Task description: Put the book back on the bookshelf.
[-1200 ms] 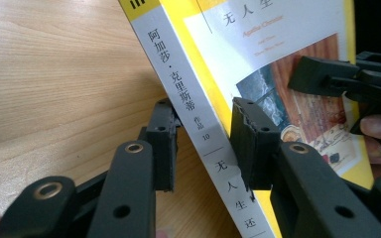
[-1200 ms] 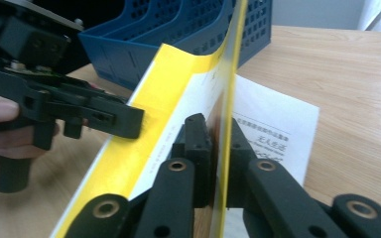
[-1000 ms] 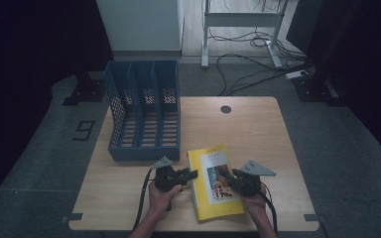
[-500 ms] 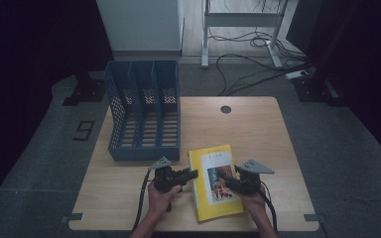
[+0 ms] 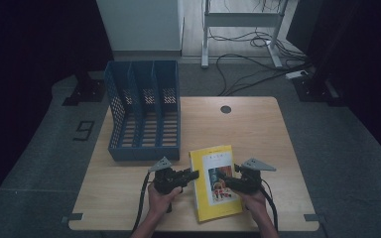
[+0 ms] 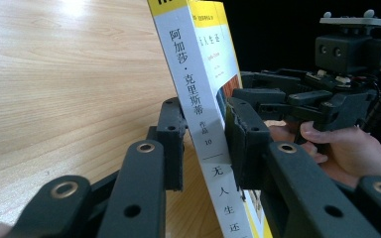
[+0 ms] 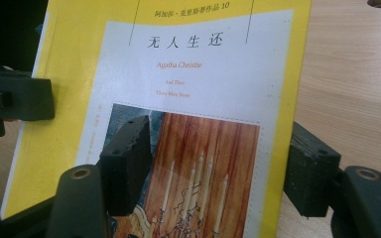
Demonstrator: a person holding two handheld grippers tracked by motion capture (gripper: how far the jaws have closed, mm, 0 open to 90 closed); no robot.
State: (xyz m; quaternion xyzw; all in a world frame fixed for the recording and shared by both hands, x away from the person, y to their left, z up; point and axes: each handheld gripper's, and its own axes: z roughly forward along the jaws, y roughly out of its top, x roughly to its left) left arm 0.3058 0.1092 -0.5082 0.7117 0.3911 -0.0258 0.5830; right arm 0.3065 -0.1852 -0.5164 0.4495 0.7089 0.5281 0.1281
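Book (image 5: pixel 214 182) at the table's (image 5: pixel 258 124) near edge, just right of the blue rack (image 5: pixel 144 116). Left gripper (image 6: pixel 203 148) clamps its spine. Right gripper (image 7: pixel 218 168) has just been opening; jaws straddle the cover, unclamped. Its view shows cover title; left gripper view, spine text.

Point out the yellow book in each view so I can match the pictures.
High view: the yellow book lies at the table's near edge, between the left tool and the right tool.
Left gripper view: its white spine stands upright between the black jaws.
Right gripper view: its front cover lies across the frame, one jaw over it.
Shared landmark: the wooden table, beside the book.
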